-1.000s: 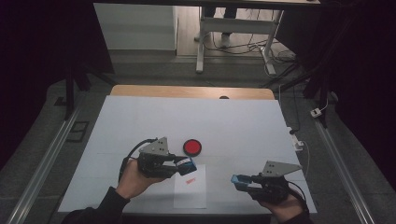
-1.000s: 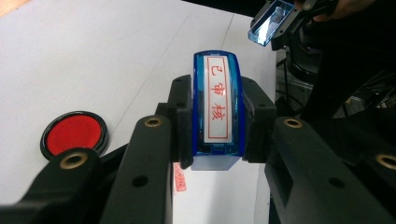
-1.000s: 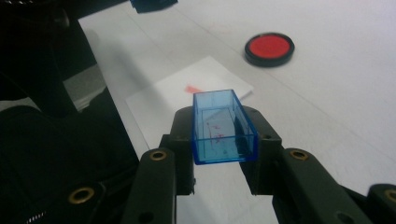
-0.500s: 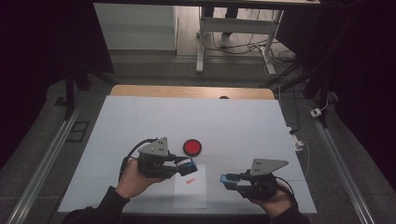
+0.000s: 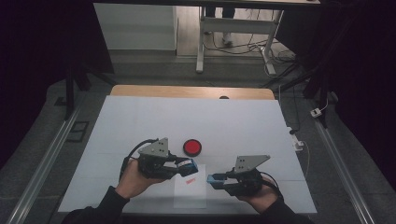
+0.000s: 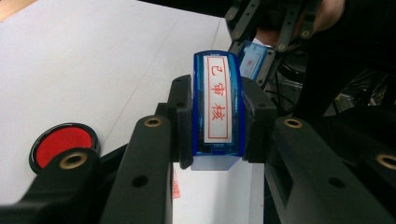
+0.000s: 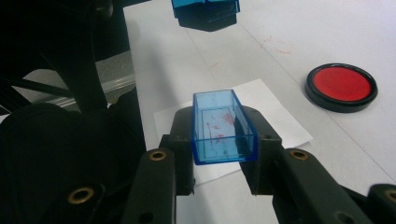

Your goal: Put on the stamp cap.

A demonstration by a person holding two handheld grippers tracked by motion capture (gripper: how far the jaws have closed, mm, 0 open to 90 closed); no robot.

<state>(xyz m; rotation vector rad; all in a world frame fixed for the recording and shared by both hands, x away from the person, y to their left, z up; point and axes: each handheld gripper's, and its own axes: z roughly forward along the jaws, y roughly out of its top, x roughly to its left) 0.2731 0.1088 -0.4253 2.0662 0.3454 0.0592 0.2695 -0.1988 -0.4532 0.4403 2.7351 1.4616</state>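
My left gripper (image 5: 190, 167) (image 6: 217, 121) is shut on a blue stamp (image 6: 218, 105) whose white face with red characters points toward the camera. It hovers over the upper edge of a white paper slip (image 5: 190, 196) that bears a red stamp mark (image 5: 189, 181). To the right, my right gripper (image 5: 215, 180) (image 7: 224, 140) is shut on the stamp's clear blue cap (image 7: 223, 127), open end up, above the paper (image 7: 275, 116). The stamp (image 7: 205, 11) hangs just beyond the cap, a small gap apart. A round red ink pad (image 5: 192, 147) (image 7: 341, 86) lies open behind the paper.
The white table mat (image 5: 140, 121) ends in a wooden strip (image 5: 187, 91) at the far edge. A white plug and cable (image 5: 299, 142) lie off the mat's right side. A metal rail (image 5: 42, 163) runs along the left.
My right gripper has carried the blue cap leftward, over the paper and closer to the stamp. The left gripper has stayed where it was.
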